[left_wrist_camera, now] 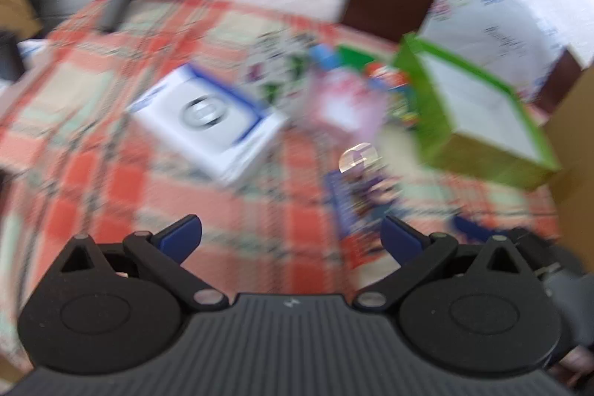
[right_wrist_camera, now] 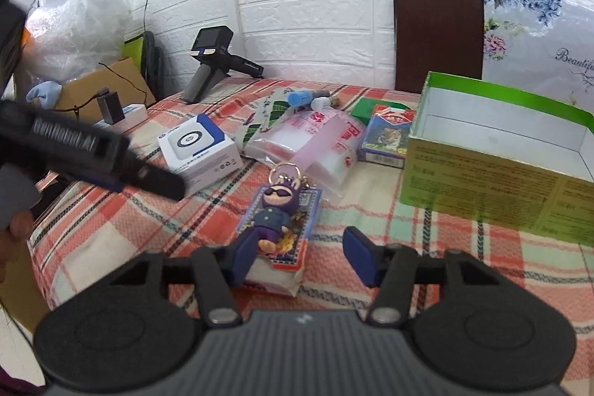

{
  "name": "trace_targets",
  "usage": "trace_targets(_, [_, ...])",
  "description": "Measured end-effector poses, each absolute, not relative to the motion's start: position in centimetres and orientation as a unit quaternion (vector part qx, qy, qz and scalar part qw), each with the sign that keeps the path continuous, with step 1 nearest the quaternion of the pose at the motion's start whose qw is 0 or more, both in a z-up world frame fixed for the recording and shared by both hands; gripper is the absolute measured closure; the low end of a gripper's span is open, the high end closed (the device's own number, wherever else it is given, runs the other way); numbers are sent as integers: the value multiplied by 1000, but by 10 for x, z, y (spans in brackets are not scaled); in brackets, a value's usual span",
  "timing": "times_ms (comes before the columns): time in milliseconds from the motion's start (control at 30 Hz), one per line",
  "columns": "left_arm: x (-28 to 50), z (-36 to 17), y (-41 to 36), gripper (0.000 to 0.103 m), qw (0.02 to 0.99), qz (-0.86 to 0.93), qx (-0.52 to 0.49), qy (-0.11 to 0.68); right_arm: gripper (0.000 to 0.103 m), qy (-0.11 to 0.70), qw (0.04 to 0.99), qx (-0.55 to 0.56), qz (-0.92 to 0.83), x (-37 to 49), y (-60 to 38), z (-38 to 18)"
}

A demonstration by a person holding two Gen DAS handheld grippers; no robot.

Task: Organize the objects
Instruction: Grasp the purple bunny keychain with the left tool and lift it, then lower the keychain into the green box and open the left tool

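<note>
**Between your right fingers: keychain card, not gripped**

Between the right gripper [right_wrist_camera: 297,257] fingers sits the near end of a card-backed purple figure keychain [right_wrist_camera: 276,210]; your left pad [right_wrist_camera: 241,257] overlaps its edge, your right pad stands clear of it, so jaws are parted and nothing is squeezed. Card lies flat on the plaid tablecloth [right_wrist_camera: 148,229], gold ring end pointing away from you. Just beyond it, touching or nearly so, a pink-printed plastic bag [right_wrist_camera: 319,140]. Right of the bag, a playing-card box [right_wrist_camera: 388,136] with a green packet behind it. Far right, the open green box [right_wrist_camera: 501,151], white inside, nothing visible in it. Left of the bag, a white-and-blue device box [right_wrist_camera: 200,151], partly hidden by your other tool.

Your left gripper [left_wrist_camera: 291,236] hangs spread wide over bare cloth, released, nothing between the fingers. That view is motion-blurred; you can still make out the white-blue box [left_wrist_camera: 208,125], the keychain [left_wrist_camera: 362,188] ahead-right and the green box [left_wrist_camera: 479,121]. A black handheld camera on a grip [right_wrist_camera: 211,62] stands at the back edge by the white brick wall.
</note>
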State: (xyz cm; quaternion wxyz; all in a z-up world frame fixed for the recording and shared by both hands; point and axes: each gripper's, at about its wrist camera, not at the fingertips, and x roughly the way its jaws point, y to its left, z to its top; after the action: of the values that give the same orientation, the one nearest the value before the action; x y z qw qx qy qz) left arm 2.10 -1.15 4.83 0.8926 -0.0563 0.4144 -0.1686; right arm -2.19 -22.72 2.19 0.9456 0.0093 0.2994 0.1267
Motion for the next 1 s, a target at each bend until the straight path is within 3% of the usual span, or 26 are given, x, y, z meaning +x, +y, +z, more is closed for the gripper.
trace_targets(67, [32, 48, -24, 9, 884, -201, -68, 416, 52, 298, 945, 5, 135, -19, -224, 23])
trace_targets(133, [42, 46, -38, 27, 872, -230, -75, 426, 52, 301, 943, -3, 144, -14, -220, 22])
trace_targets(300, [57, 32, -62, 46, 852, -249, -78, 453, 52, 307, 937, -11, 165, 2, -211, 14])
trace_targets(400, [62, 22, -65, 72, 841, -253, -84, 471, 70, 322, 930, -7, 175, 15, -210, 6])
trace_targets(533, [62, 32, -62, 72, 845, -253, -92, 463, 73, 309, 933, 5, 182, 14, -216, 12])
trace_targets(667, [57, 72, -75, 72, 868, -264, -67, 415, 73, 241, 956, -26, 166, 4, -218, 36])
trace_targets(1000, [98, 124, -174, 72, 873, -365, -43, 321, 73, 123, 992, -12, 35, 22, -300, 84])
